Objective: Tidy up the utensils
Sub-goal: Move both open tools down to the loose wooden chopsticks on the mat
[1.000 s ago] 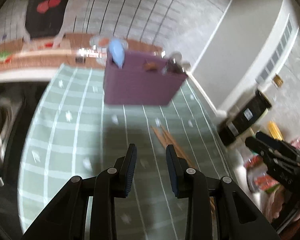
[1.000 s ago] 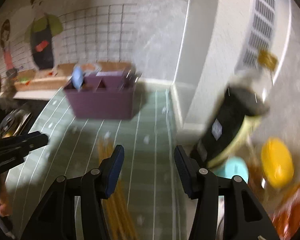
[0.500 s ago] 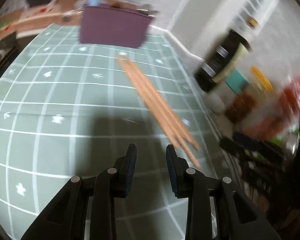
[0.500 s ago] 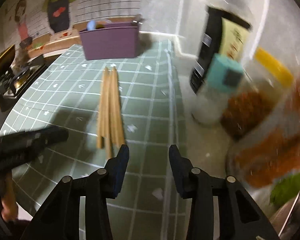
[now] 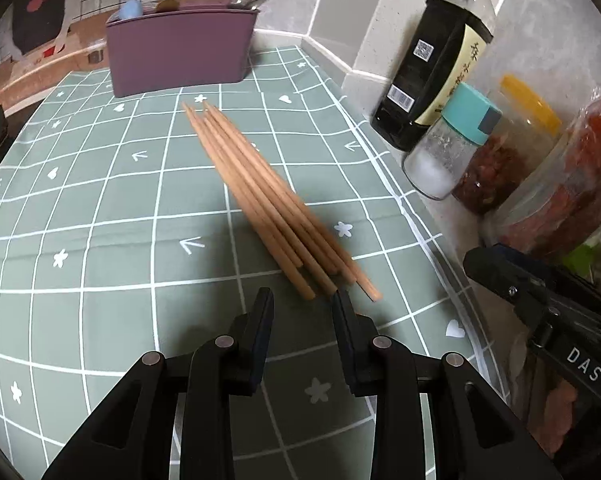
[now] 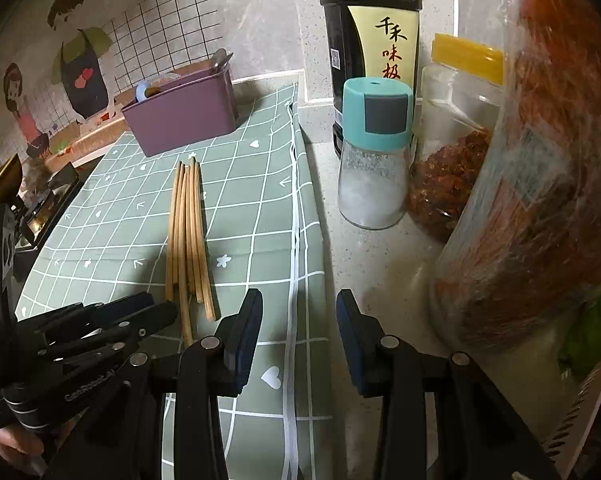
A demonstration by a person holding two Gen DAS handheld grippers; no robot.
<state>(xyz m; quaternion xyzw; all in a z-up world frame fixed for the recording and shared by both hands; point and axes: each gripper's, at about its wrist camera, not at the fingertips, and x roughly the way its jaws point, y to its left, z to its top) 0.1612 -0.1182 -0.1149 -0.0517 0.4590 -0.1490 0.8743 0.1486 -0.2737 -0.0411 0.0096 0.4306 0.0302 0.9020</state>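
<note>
Several wooden chopsticks (image 5: pixel 268 204) lie bundled on the green grid mat (image 5: pixel 100 200); they also show in the right wrist view (image 6: pixel 188 232). A purple utensil caddy (image 5: pixel 180 52) with spoons in it stands at the mat's far end, also in the right wrist view (image 6: pixel 184 116). My left gripper (image 5: pixel 302 304) is open and empty, its fingertips just short of the near ends of the chopsticks. My right gripper (image 6: pixel 298 308) is open and empty over the mat's right edge, to the right of the chopsticks.
A dark soy sauce bottle (image 6: pixel 370 48), a salt shaker with a teal cap (image 6: pixel 374 152), a yellow-lidded jar (image 6: pixel 456 132) and a large bag of red food (image 6: pixel 548 168) stand on the counter right of the mat. A stove (image 6: pixel 40 208) is on the left.
Both grippers have come down and forward towards the mat. The chopsticks' near ends now lie just ahead of my left fingertips. Both grippers stay open.
</note>
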